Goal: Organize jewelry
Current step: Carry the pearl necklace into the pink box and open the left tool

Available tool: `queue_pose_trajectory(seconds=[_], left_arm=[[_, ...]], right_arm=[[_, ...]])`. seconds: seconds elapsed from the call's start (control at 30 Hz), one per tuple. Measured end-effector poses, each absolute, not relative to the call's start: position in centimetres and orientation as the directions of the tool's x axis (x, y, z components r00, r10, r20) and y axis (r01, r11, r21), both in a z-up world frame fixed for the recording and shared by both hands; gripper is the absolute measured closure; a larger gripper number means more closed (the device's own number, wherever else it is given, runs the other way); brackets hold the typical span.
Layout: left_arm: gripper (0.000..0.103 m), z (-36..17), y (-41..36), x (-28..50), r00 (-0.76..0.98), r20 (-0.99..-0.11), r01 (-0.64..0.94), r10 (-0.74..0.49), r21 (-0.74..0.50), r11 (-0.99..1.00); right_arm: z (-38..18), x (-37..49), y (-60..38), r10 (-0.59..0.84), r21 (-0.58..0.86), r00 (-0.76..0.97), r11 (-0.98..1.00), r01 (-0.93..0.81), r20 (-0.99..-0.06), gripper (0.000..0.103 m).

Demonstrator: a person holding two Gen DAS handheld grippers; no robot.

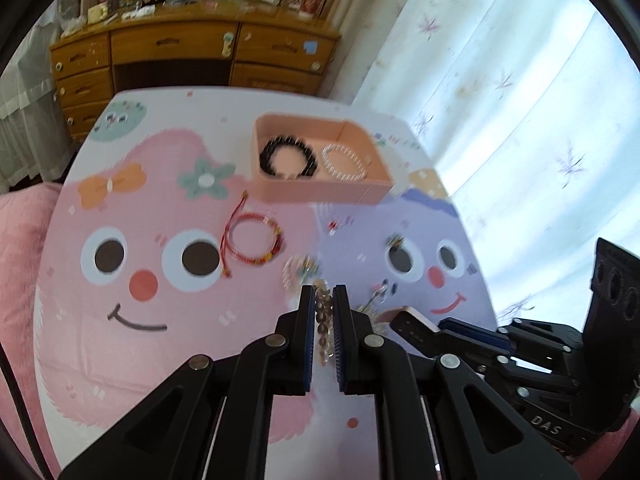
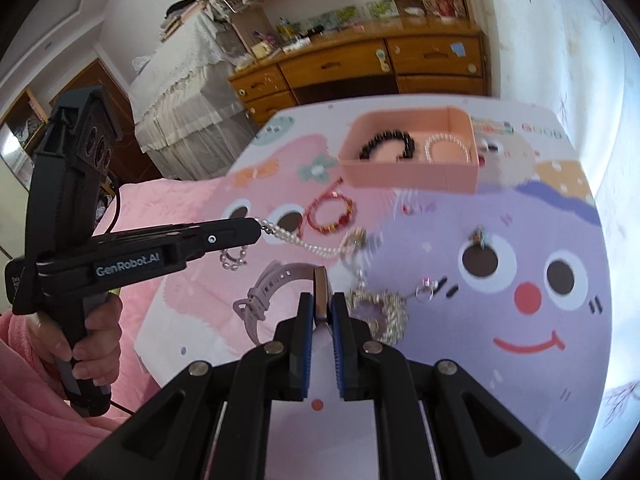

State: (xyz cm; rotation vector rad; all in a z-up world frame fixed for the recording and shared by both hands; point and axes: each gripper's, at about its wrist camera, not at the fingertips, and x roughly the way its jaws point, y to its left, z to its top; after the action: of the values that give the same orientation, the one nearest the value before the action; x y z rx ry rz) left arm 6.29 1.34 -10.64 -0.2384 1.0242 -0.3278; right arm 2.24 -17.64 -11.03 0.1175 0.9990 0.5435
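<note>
Right now your left hand-held gripper [image 1: 323,294] is clenched on a pearl necklace [image 2: 304,243], which trails from its tip down to the cartoon-printed mat [image 2: 540,392]. Your right hand-held gripper [image 2: 323,300] is clamped on the face of a pale lilac wristwatch [image 2: 268,292], its strap curling off to the left.

Just past the right fingers lies a sparkly ring-shaped piece [image 2: 384,312], and near it a small ring [image 2: 425,291] and a tiny dark charm [image 2: 479,236] sit loose on the purple face of the mat. Farther on, a red cord bracelet [image 2: 330,214] rests on the pink face, just short of the box.

At the far end, the pink box [image 2: 412,178] already holds a black bead bracelet [image 2: 386,144] and a clear bead bracelet [image 2: 447,147], side by side.

So you seem under halfway: two pieces are boxed, two are in your grip, and at least four are left loose on the mat.
</note>
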Motion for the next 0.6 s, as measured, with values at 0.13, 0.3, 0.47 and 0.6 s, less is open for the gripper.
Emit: queue_pose_trajectory(seconds=[0.13,0.3,0.47,0.6], left_arm=[[0.097,-7.6,1.5,6.4,0.519,-0.755,0.186,-0.402,-0.359,0.914],[0.097,-4.0,1.8,6.9,0.561,-0.698,0.227,-0.445,-0.388,0.894],[0.097,-0.6,1.6,8.4,0.598,-0.674,0.235,-0.433,-0.369,0.899],[0.097,1.6,1.2,9.9,0.62,-0.638,0.242,-0.457,-0.399,0.885]], right_arm=[[-9.5,2.7,-18.1,0.491,0.337,0.455,0.862,-0.38,-0.743,0.094],[-7.8,3.8,-18.7,0.482,0.323,0.499,0.869,-0.373,-0.72,0.094],[-5.8,5.3,-19.6,0.467,0.305,0.543,0.88,-0.365,-0.698,0.095],[-4.1,6.7,-20.7,0.471,0.31,0.597,0.881,-0.358,-0.649,0.095]])
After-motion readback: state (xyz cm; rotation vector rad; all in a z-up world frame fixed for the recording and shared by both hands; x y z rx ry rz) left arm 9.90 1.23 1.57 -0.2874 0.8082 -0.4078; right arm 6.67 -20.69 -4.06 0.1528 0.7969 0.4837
